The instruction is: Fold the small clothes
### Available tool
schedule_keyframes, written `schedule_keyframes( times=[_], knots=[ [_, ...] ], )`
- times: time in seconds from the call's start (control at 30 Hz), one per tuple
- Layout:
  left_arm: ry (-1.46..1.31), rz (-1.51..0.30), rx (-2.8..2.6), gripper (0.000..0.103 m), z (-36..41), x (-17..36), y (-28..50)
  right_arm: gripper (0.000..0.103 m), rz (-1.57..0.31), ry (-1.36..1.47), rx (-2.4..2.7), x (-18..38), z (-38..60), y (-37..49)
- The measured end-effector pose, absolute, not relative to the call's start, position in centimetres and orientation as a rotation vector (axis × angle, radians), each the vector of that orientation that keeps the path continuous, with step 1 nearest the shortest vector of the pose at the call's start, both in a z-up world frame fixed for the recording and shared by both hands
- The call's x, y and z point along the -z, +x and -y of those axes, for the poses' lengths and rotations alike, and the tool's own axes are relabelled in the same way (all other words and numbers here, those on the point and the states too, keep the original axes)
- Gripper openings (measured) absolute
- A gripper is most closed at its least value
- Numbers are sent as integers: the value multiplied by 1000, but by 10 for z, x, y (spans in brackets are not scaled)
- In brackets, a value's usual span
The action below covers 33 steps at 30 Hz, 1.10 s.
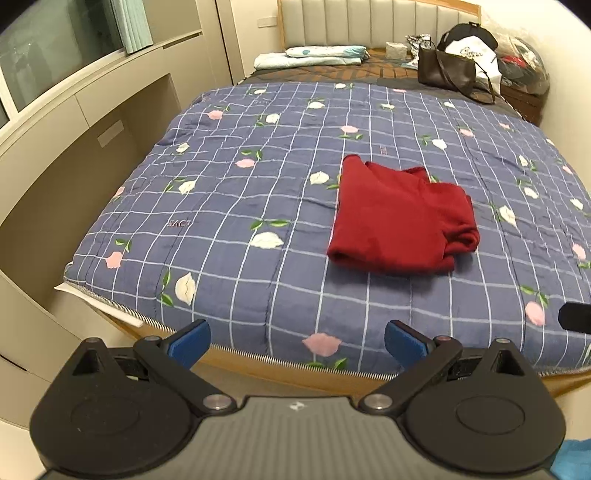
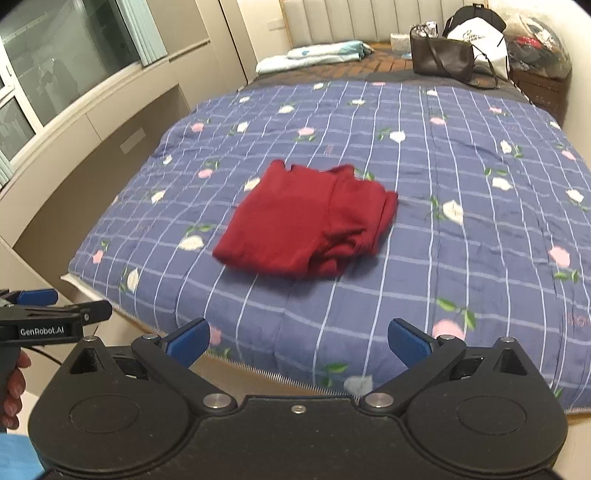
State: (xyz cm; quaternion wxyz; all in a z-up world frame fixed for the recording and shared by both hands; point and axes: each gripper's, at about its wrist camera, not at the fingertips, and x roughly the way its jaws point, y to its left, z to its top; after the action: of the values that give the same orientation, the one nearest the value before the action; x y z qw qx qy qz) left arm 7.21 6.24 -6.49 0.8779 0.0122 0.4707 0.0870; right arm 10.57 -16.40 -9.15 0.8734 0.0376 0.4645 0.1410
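My left tool (image 1: 297, 341) is spread wide, nothing between its blue pads (image 1: 189, 341) — it hangs back over the foot edge of the bed (image 1: 236, 363), not touching the quilt (image 1: 258, 177). Right tool (image 2: 298, 341) is the same: wide apart, empty, blue pads (image 2: 408, 345) clear of the cloth, also back at the foot edge.

The red garment (image 1: 399, 218) lies folded into a rough rectangle approx mid-quilt, well apart from both tools. From the left wrist cam it sits right of centre; from the right wrist cam it's a bit left of centre (image 2: 306, 225). Top layer is fairly flat w/ a neckline-ish notch at the far edge; the right side is bunched, w/ rolled layers showing at the near right corner.

Quilt is blue w/ a white grid and pink & white flowers. In the right cam I can see my left tool from the side at the left edge, and my hand (image 2: 13, 387) gripping its handle.

Far end of bed: folded pale bedding (image 1: 314, 55) by the headboard (image 1: 369, 22), a dark shoulder bag (image 1: 443, 70) & a white bag (image 1: 476, 55) at the far right. Window (image 1: 55, 48) & cabinets on the left wall.
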Motion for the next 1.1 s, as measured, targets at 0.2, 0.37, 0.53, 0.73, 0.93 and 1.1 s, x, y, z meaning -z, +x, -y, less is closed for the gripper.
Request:
schedule_keyframes(
  times=[0.2, 0.37, 0.53, 0.73, 0.93, 1.1],
  knots=[
    [36, -1000, -148, 102, -76, 68, 63, 102, -1005, 88, -261, 96, 150, 91],
    [37, -1008, -133, 102, -86, 69, 60, 102, -1007, 88, -248, 96, 141, 87],
    [36, -1007, -123, 102, -93, 69, 60, 102, -1008, 88, -236, 95, 133, 84],
    [39, -1005, -110, 102, -97, 70, 61, 102, -1008, 93, -221, 94, 130, 83],
    [40, -1004, -103, 102, -98, 71, 61, 102, -1009, 96, -213, 94, 129, 83],
    [38, -1004, -103, 102, -98, 71, 61, 102, -1007, 96, -210, 94, 129, 83]
  ],
)
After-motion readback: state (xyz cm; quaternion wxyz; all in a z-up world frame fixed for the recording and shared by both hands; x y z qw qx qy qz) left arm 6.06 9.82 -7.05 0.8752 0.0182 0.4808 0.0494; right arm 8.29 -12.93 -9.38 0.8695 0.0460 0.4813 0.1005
